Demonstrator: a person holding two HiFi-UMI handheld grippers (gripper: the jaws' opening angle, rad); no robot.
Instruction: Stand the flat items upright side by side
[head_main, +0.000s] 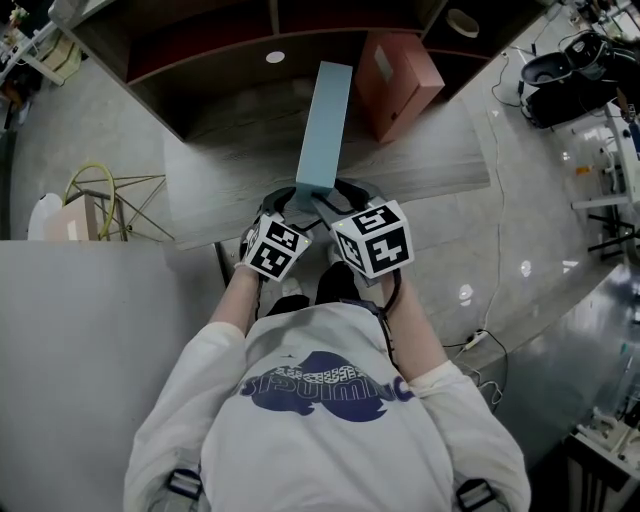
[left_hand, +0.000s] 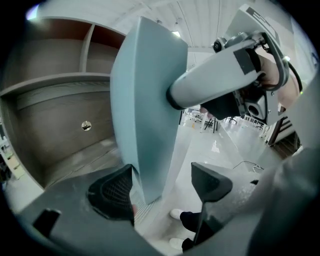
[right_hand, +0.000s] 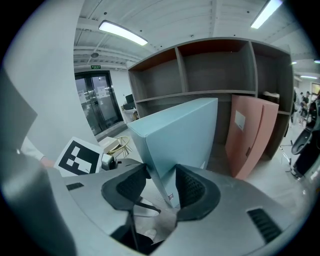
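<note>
**Asker:** Starting with the room, what lay around you?

**Me:** A grey wood-grain shelf unit stood by a glossy grey floor. A pink box stood tilted inside the unit.

**Asker:** And your hands?

**Me:** Both reached forward and down, close together. My right gripper was clamped on the blue box at its near corner. My left gripper was unclenched, with one pad touching the box's edge.

**Asker:** The box itself?

**Me:** Flat and pale blue, it was held over the shelf board, its long side pointing away.

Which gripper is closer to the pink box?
Right. The right gripper is on the side of the blue box facing the pink box; the left gripper is on the blue box's other side, farther away.
</note>
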